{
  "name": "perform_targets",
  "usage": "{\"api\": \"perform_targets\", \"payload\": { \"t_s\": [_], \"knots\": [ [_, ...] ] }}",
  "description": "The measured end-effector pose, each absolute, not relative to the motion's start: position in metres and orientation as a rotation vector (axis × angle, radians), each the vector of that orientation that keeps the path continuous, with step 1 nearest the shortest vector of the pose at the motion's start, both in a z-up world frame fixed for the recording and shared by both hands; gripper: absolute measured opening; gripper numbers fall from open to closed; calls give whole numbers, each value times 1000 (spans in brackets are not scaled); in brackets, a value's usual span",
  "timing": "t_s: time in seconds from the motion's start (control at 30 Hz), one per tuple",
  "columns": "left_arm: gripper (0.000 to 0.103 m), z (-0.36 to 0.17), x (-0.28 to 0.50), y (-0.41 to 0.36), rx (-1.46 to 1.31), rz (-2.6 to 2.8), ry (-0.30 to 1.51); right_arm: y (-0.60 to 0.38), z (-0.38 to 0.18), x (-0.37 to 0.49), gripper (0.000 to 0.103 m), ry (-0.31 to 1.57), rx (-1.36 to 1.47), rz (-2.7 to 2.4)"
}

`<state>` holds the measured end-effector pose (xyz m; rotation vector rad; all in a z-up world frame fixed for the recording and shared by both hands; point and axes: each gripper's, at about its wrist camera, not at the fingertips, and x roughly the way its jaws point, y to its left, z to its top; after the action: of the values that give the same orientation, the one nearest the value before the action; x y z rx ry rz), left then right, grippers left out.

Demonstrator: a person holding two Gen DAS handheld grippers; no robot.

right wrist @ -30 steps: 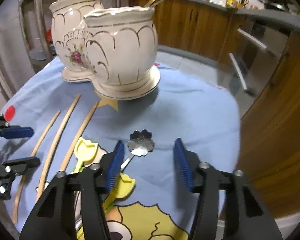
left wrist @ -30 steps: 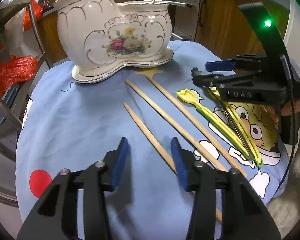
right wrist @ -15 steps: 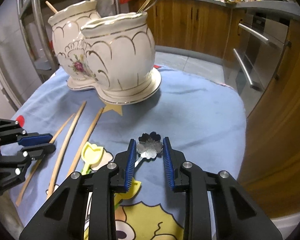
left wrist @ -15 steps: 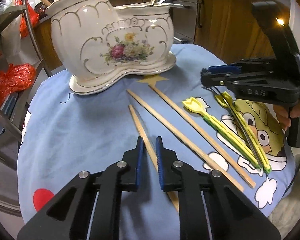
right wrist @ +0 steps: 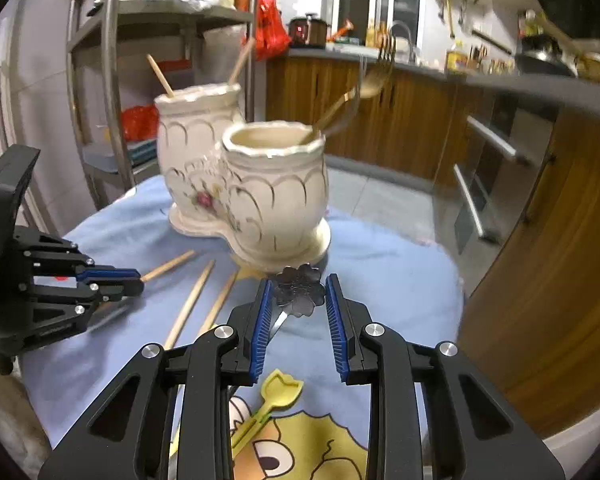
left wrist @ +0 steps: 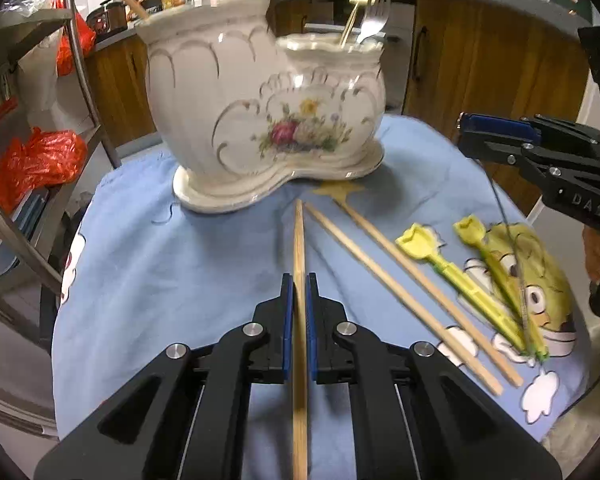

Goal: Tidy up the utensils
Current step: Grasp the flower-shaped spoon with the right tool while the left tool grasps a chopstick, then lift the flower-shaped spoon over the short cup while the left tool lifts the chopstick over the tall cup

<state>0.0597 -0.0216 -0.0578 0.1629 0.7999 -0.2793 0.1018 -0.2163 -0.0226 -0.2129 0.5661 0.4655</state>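
Left claw (left wrist: 299, 294) clamps chopstick (left wrist: 299, 248), axis aimed at holder (left wrist: 260, 120); right claw (right wrist: 296, 300) grips flower spoon (right wrist: 300, 290) just before holder.

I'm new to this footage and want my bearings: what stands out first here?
The ornate white ceramic utensil holder at the back of the blue cloth, forks poking from its smaller cup. Up front, the left gripper clamps a wooden chopstick, and the right gripper holds a flower-shaped metal spoon.
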Motion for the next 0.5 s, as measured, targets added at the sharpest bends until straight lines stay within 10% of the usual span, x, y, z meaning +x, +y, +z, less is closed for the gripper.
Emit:
{"api": "perform_targets", "payload": {
  "t_s": [0.5],
  "knots": [
    [6, -35, 46, -13, 120, -311, 695, -218, 8, 71, 28, 343, -256, 434]
  ]
}}
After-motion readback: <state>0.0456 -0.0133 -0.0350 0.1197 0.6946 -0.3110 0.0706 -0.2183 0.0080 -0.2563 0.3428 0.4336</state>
